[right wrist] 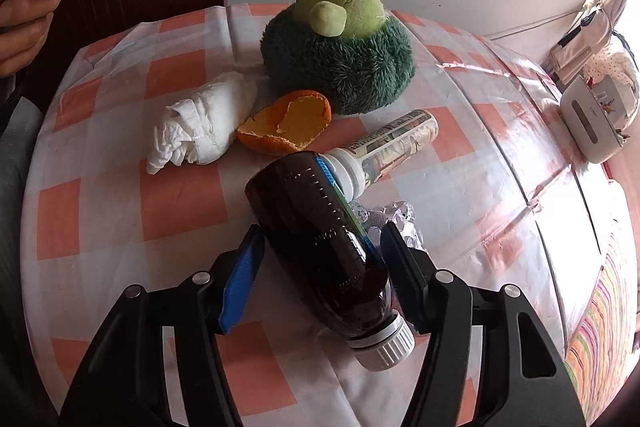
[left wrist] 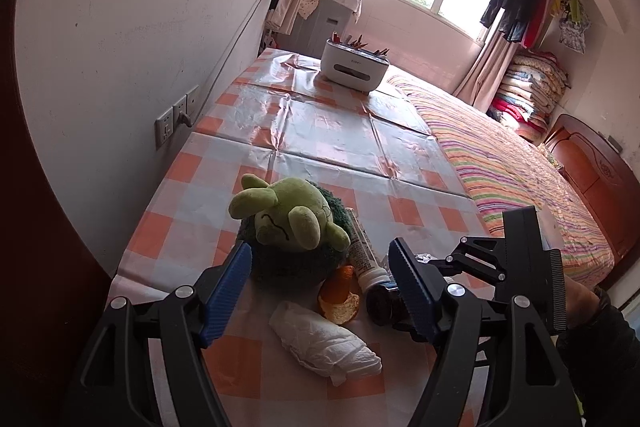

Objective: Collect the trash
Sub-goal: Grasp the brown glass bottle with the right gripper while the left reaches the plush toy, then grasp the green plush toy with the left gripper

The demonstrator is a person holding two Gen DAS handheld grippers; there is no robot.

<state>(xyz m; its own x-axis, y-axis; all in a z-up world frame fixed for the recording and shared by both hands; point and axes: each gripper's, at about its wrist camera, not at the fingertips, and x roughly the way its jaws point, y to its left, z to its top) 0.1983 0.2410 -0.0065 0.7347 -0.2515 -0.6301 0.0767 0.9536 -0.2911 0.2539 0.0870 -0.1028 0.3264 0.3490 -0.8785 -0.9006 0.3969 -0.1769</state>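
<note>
Right gripper (right wrist: 320, 279) straddles the brown bottle (right wrist: 320, 239); left gripper (left wrist: 320, 283) hangs released over the trash pile.

The brown bottle lies on its side on the checked desk (right wrist: 184, 203), long axis running away from the right jaws, white cap end nearest the camera, base touching the small white labelled bottle (right wrist: 384, 147). Right jaws are part-closed around the body: the right-hand pad looks to touch it, the left-hand pad stands clear, so not yet clenched. Left jaws hold nothing, above the tissue wad (left wrist: 324, 343) and orange peel (left wrist: 340, 299). The right hand is nearer the bottle.
</note>
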